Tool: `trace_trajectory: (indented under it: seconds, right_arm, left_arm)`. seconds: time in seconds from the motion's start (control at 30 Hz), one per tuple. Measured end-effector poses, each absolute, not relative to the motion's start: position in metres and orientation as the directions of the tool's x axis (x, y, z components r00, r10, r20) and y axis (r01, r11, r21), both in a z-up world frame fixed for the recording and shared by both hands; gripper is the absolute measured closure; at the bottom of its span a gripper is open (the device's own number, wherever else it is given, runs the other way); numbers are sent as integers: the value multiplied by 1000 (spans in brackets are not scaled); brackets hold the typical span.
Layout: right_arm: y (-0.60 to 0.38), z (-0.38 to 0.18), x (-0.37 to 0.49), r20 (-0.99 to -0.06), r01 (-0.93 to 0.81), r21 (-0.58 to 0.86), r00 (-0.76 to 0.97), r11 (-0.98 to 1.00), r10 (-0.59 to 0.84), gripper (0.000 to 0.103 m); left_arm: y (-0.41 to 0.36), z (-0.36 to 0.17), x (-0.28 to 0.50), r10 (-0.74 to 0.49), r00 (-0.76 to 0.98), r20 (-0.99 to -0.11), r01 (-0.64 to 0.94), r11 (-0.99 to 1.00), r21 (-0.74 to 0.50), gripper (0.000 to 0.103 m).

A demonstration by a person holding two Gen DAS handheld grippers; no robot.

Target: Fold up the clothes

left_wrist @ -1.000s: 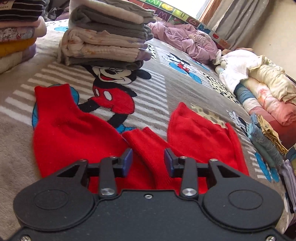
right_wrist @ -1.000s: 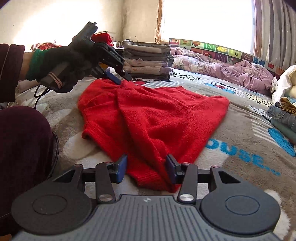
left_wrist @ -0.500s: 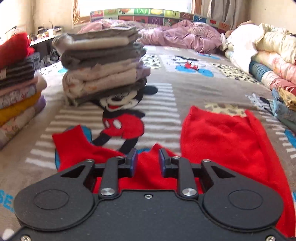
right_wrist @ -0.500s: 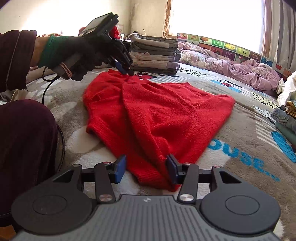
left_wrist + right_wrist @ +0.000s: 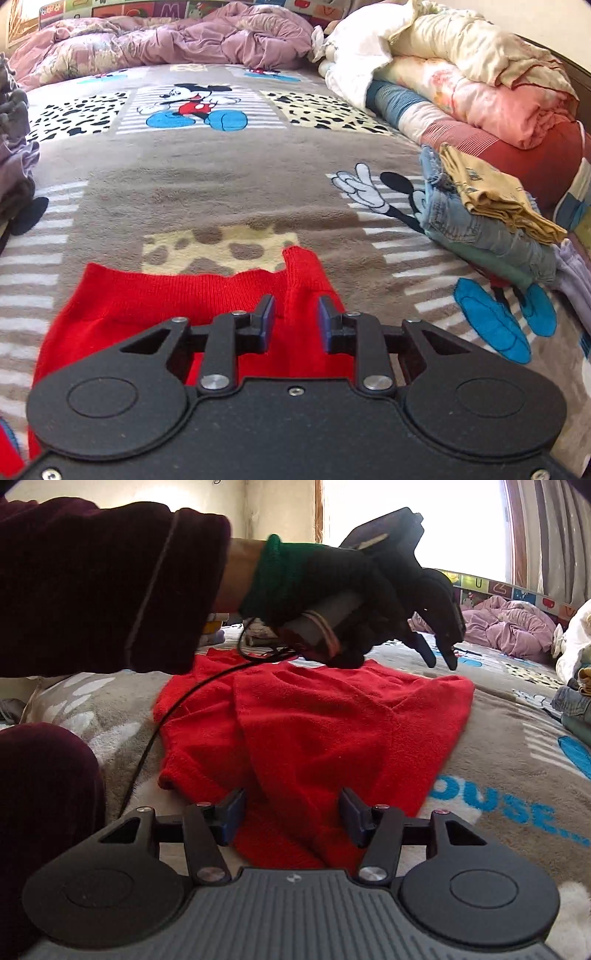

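A red knit sweater [image 5: 332, 731] lies spread on the cartoon-print blanket [image 5: 221, 184]. In the left wrist view its far edge and corner [image 5: 177, 302] show just under the fingers. My left gripper [image 5: 293, 321] hovers over that far right corner, also visible as the left gripper [image 5: 439, 657] in a black-gloved hand. Its jaws stand narrowly apart with nothing pressed between them. My right gripper [image 5: 291, 819] sits low at the near hem. Its jaws are opening, and the red hem lies between the pads without being pinched.
Folded jeans and a yellow garment [image 5: 480, 221] are stacked at the right, with rolled quilts [image 5: 480, 92] behind them. A purple duvet [image 5: 166, 44] lies at the back. A dark maroon sleeve [image 5: 110, 583], a knee [image 5: 44, 812] and a black cable [image 5: 177, 709] are at the left.
My left gripper swung from the sweater's left side across to its far right corner, and its jaws narrowed. The right gripper stayed at the near hem while its jaws widened.
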State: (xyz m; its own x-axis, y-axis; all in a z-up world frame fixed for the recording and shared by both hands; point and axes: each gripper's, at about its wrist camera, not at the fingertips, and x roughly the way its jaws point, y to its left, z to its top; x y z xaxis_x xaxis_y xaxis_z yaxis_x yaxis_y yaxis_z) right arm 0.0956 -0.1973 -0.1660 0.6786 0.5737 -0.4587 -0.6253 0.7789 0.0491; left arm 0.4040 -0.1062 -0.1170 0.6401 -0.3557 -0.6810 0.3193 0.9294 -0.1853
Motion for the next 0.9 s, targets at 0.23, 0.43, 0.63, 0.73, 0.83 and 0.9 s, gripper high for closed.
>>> trace_trajectory:
  seconds: [0.23, 0.43, 0.63, 0.73, 0.83, 0.9]
  right_arm:
    - [-207, -166, 98, -456, -636, 130, 642, 760, 616, 45]
    - [-207, -163, 101, -455, -634, 165, 630, 755, 629, 45]
    - [-209, -163, 100, -458, -635, 157, 632, 757, 625, 45]
    - [-209, -163, 100, -459, -636, 159, 630, 755, 627, 45]
    - [-211, -162, 101, -460, -639, 164, 624, 752, 631, 45]
    - [-211, -162, 101, -461, -639, 168, 622, 750, 633, 45]
  left_arm:
    - [-100, -129, 415, -441, 580, -685, 312, 897, -313, 81]
    - [-94, -130, 412, -457, 572, -681, 316, 889, -331, 80]
    - [-85, -107, 390, -482, 690, -541, 358, 876, -324, 98]
    - [-90, -123, 396, -411, 676, -611, 335, 911, -242, 98]
    - [-90, -139, 406, -375, 642, -669, 317, 924, -214, 97]
    - [-92, -137, 406, -367, 632, -682, 333, 924, -188, 95]
